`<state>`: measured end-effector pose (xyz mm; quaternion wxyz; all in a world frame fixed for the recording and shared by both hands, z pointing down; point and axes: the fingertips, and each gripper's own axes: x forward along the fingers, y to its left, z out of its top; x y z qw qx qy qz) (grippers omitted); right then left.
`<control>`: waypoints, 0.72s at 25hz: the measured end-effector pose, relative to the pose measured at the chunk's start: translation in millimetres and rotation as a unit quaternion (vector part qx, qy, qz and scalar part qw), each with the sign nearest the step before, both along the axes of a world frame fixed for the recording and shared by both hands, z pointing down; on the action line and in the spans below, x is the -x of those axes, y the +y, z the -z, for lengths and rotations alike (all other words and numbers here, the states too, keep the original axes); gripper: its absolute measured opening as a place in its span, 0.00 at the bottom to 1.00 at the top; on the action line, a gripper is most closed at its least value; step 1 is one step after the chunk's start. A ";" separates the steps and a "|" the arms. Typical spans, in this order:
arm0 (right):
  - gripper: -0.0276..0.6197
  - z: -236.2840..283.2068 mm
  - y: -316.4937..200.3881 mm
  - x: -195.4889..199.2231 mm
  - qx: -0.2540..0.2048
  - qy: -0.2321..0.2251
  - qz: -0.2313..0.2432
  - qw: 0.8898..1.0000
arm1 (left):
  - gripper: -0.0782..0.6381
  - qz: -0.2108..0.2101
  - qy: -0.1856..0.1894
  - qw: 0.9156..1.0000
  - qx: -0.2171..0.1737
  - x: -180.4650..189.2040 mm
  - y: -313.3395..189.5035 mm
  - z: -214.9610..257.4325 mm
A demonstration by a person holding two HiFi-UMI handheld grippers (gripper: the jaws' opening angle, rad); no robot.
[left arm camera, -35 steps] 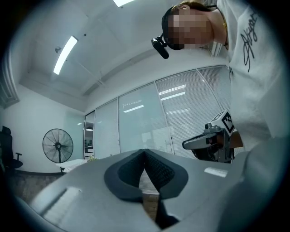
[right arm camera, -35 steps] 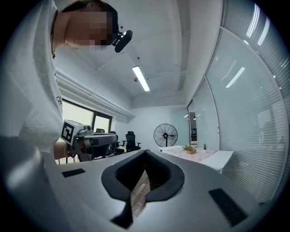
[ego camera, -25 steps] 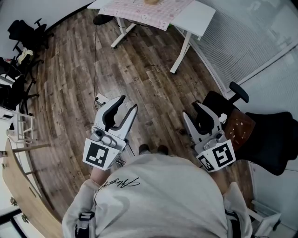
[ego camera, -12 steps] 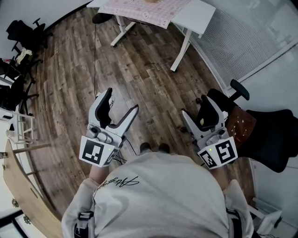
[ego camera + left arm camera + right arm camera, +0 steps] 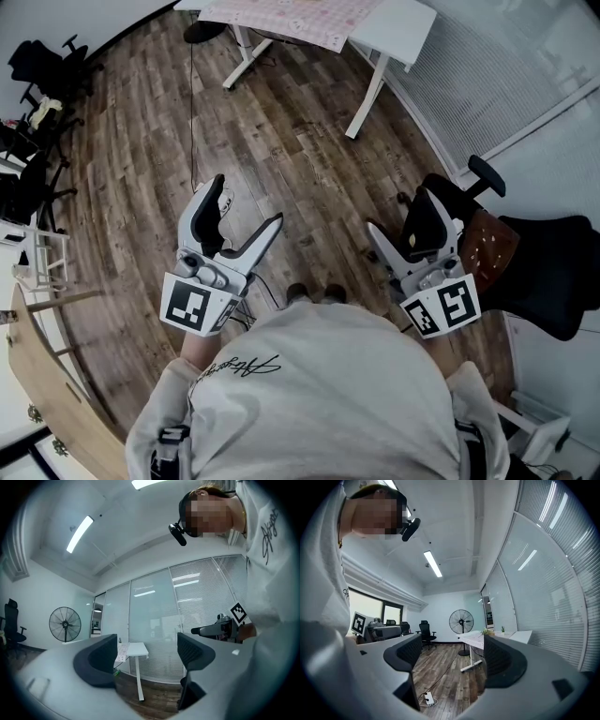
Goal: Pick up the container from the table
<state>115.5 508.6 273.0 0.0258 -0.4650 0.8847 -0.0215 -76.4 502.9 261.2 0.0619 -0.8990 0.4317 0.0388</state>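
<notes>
As jaws widened, left gripper (image 5: 248, 202) and right gripper (image 5: 398, 212) stayed empty.

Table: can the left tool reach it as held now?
Probably not: the left tool, jaws just opening on nothing, sits by the person's body, with wide floor between it and the table.

Bright, even office light: ceiling strip lamps (image 5: 79, 534) glow overhead in both gripper views, and the glass wall (image 5: 150, 620) mirrors them. Shadows on the wood floor (image 5: 281, 141) are soft. Fisheye bending curves every edge, and the gripper views darken at the corners, their near foreground slightly blurred.
</notes>
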 end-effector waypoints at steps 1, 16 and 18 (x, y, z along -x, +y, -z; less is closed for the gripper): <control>0.66 -0.8 0.4 2.9 0.001 0.001 -0.002 1.000 | 0.65 -0.001 -0.001 1.000 0.001 3.4 0.6 -0.9; 0.69 -18.5 21.9 52.1 0.008 0.008 -0.013 1.000 | 0.66 -0.016 -0.010 1.000 0.006 48.2 20.6 -18.0; 0.69 -18.6 24.5 55.1 0.008 0.008 -0.012 1.000 | 0.66 -0.016 -0.008 1.000 0.006 50.0 23.3 -18.8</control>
